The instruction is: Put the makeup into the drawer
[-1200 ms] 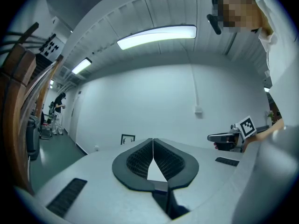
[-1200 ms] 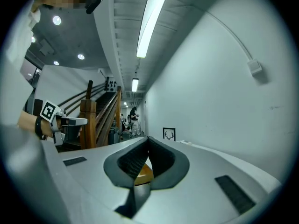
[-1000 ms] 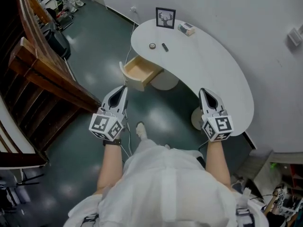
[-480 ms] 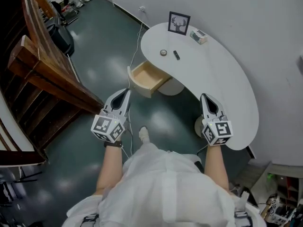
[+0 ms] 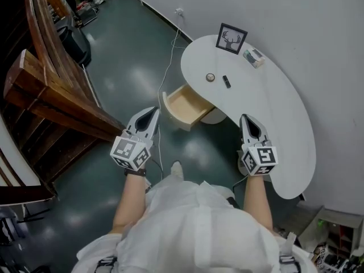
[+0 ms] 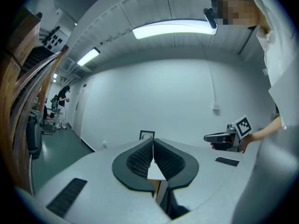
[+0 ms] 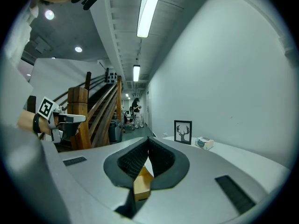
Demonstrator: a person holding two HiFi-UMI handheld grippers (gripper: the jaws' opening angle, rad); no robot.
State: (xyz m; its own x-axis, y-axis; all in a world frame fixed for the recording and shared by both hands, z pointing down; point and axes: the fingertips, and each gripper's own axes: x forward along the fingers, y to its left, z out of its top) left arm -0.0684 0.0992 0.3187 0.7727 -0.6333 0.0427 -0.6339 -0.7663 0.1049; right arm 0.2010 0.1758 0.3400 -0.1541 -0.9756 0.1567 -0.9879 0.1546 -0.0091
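Observation:
Two makeup items lie on the white curved table point(image 5: 267, 112): a small round tin point(image 5: 210, 77) and a short black tube point(image 5: 227, 82). The light wooden drawer point(image 5: 187, 106) stands pulled out from the table's left side and looks empty. My left gripper point(image 5: 154, 112) point(image 6: 153, 141) is shut and holds nothing, out over the floor just left of the drawer. My right gripper point(image 5: 248, 120) point(image 7: 148, 139) is also shut and empty, over the table's near edge. Both point level toward the table, well short of the makeup. Each shows in the other's view: right gripper point(image 6: 224, 138), left gripper point(image 7: 70, 120).
A framed deer picture point(image 5: 231, 39) point(image 7: 182, 132) and a small box point(image 5: 253, 57) point(image 7: 204, 143) stand at the table's far end by the wall. A cable point(image 5: 168, 73) runs across the dark green floor. A wooden stair rail point(image 5: 51, 90) lies at left.
The person has walked forward with both grippers held out, still shut. The table and open drawer have come nearer and slid right and down in the head view.

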